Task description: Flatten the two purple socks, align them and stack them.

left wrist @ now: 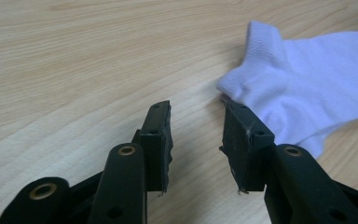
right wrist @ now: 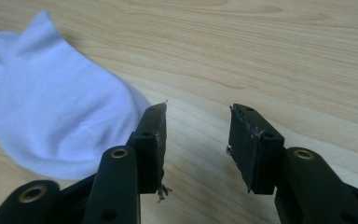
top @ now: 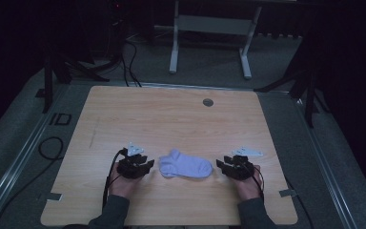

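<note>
My left hand-held gripper (left wrist: 196, 135) has its jaws apart with nothing but bare wood between them. I hold it low over the tabletop (left wrist: 74, 70) and aimed inward, so that the sock (left wrist: 317, 88) lies just off its right-hand jaw in the left gripper view. That jaw's tip sits right at the sock's cuffed end; I cannot tell whether it brushes the fabric or stands a hair clear of it. No cloth is pinched.

My right hand-held gripper (right wrist: 196, 135) mirrors this: jaws parted, empty, only wood grain in the gap. The sock (right wrist: 51, 112) lies just beyond its left-hand jaw in the right gripper view, its rounded end disappearing behind that jaw, so again contact is uncertain.

From the high view, the left hand-held gripper (top: 147, 166) and the right hand-held gripper (top: 221, 167) flank the sock (top: 186, 165) from either side, each pointing at one end. The sock rests flat between them on the near half of the tabletop (top: 171, 119), with its cuff end toward the left one. I judge this placement sensible for two-handed cloth work: with one tool at each end, I can take both ends at once or leave the piece lying smooth. The jaws stand wide enough to clear a thin layer of fabric, and my hands rest low so the jaws meet the cloth nearly level with the wood.
</note>
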{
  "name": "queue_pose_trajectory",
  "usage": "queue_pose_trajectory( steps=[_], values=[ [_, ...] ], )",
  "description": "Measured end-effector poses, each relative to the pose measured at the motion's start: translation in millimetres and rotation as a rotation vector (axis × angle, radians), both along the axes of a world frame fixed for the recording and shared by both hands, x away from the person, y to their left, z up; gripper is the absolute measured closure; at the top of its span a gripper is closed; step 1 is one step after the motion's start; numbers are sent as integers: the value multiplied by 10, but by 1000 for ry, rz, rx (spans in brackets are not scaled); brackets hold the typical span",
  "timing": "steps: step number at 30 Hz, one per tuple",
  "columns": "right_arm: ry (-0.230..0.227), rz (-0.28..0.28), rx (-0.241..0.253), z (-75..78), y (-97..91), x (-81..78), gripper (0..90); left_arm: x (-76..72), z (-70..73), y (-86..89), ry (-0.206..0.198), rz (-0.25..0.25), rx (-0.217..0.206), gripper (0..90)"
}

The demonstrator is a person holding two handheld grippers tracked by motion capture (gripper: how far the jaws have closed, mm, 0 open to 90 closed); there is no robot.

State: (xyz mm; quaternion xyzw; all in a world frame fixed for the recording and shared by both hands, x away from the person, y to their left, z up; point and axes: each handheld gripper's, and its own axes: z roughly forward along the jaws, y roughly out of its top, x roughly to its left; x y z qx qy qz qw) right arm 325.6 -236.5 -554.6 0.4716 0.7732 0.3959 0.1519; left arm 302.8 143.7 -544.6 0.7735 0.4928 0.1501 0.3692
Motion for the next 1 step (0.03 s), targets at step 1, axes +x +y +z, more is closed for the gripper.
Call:
queue_pose_trajectory(
  steps=[1],
  values=[
    [-3,-4,-10,-1,-6,4,560,7,-1,8,2,6,8,613]
  ],
)
